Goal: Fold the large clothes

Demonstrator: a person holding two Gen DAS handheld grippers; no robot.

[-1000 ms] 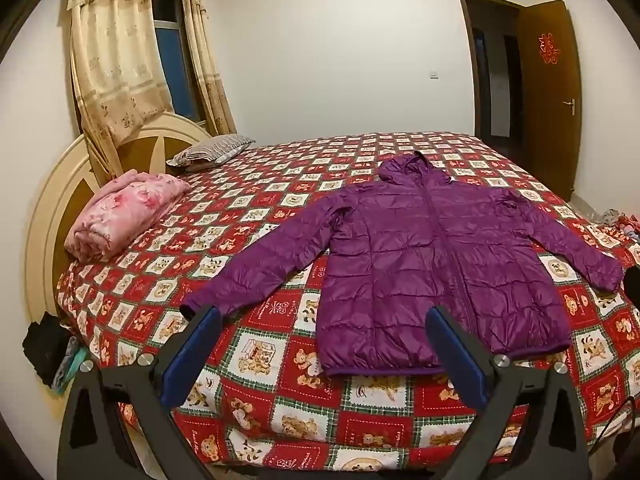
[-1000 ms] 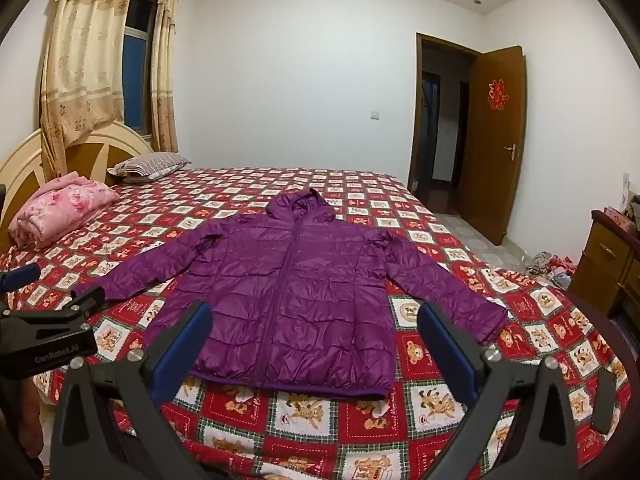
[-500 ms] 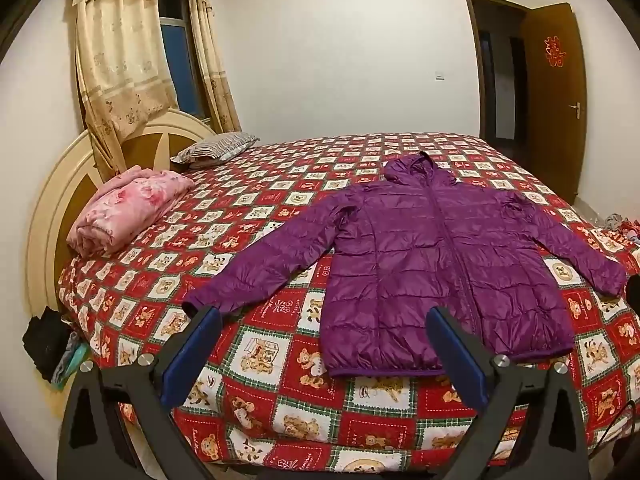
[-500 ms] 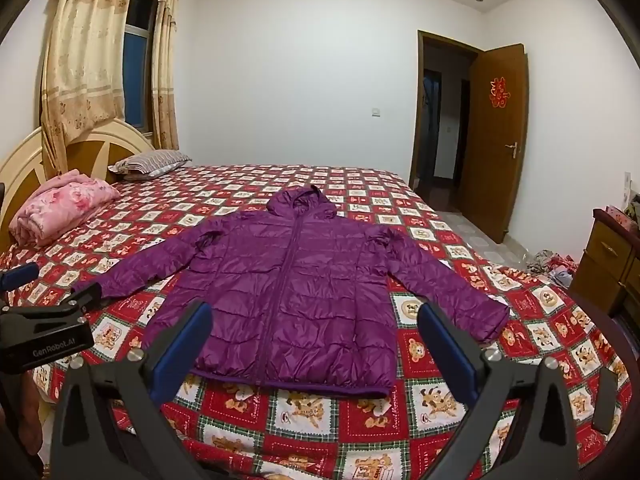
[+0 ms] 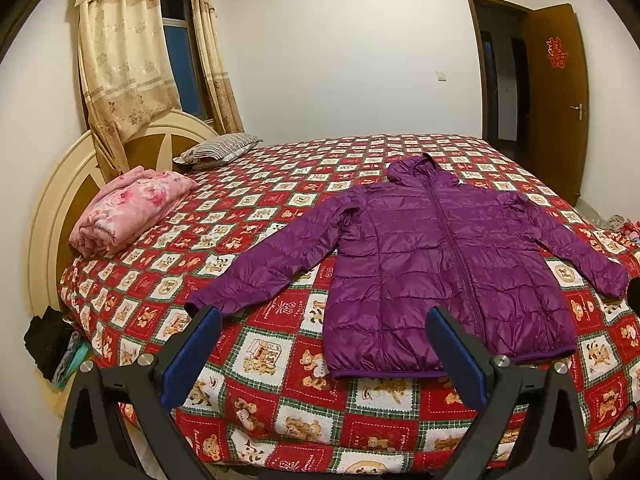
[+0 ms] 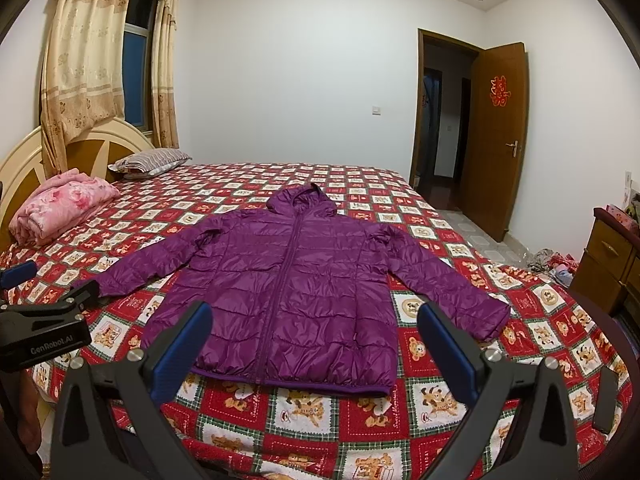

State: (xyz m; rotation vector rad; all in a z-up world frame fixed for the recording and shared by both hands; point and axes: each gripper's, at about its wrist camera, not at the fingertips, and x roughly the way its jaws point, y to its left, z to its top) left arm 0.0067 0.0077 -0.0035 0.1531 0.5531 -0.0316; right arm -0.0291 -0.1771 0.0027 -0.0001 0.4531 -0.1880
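Where jacket (image 6: 292,280) lies flat: pink blanket (image 6: 60,204), pillow (image 6: 150,160) well apart.

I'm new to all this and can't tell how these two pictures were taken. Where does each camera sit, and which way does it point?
Left wrist view: sits on the left hand-held gripper, looking across the bed at the purple jacket; its own two open blue fingers show.
Right wrist view: sits on the right hand-held gripper, facing the same jacket more squarely; its open fingers show, with the left hand-held gripper at the left edge.
Both share the jacket, the pink folded blanket, the striped pillow and the open door.
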